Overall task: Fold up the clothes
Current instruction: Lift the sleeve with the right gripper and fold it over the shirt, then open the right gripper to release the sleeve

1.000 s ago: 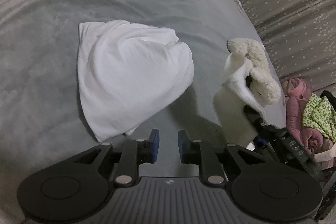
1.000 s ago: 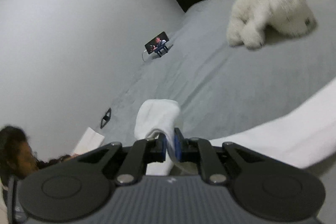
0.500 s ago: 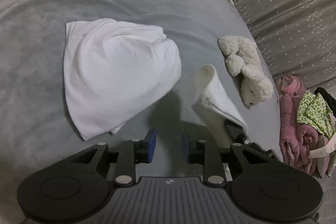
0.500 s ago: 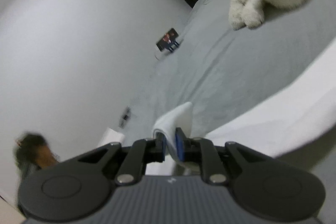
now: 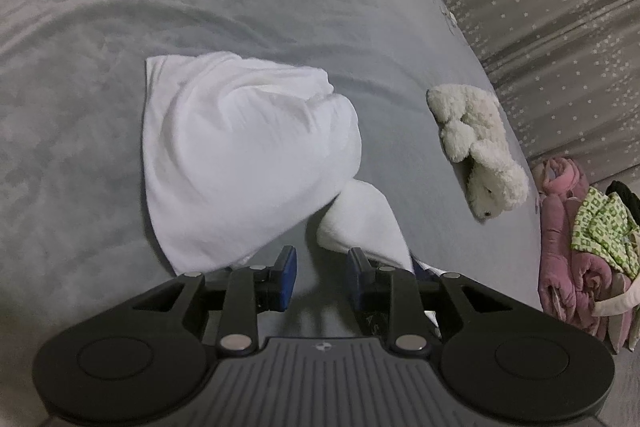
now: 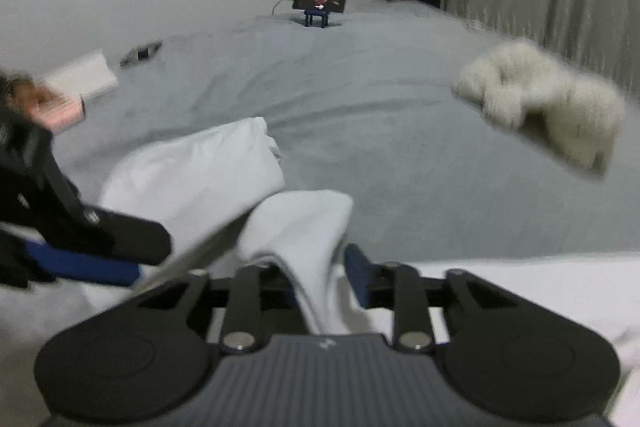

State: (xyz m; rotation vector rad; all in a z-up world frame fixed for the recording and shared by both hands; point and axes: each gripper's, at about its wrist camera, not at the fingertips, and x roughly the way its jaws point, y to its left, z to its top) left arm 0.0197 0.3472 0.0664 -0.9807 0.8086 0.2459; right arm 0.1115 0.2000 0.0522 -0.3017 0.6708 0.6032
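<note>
A white garment [image 5: 244,163] lies partly folded on the grey bed [image 5: 120,7]. Its loose end [image 5: 364,223] runs down toward my right gripper, whose tip shows behind my left finger. My left gripper [image 5: 322,277] is open and empty, hovering just in front of the garment's near edge. In the right wrist view my right gripper [image 6: 316,279] has its jaws apart, with the white cloth [image 6: 296,227] still draped between them. The folded part [image 6: 200,167] lies ahead to the left. The left gripper [image 6: 80,259] shows at the left edge of that view.
A white plush toy [image 5: 476,147] lies on the bed at the right; it also shows in the right wrist view [image 6: 544,103]. A pile of pink and green clothes [image 5: 580,243] sits past the bed's right edge. A phone on a stand [image 6: 320,3] stands near the wall.
My right gripper has swung the garment's end down toward the folded part and opened its jaws. My left gripper has opened a little wider.
</note>
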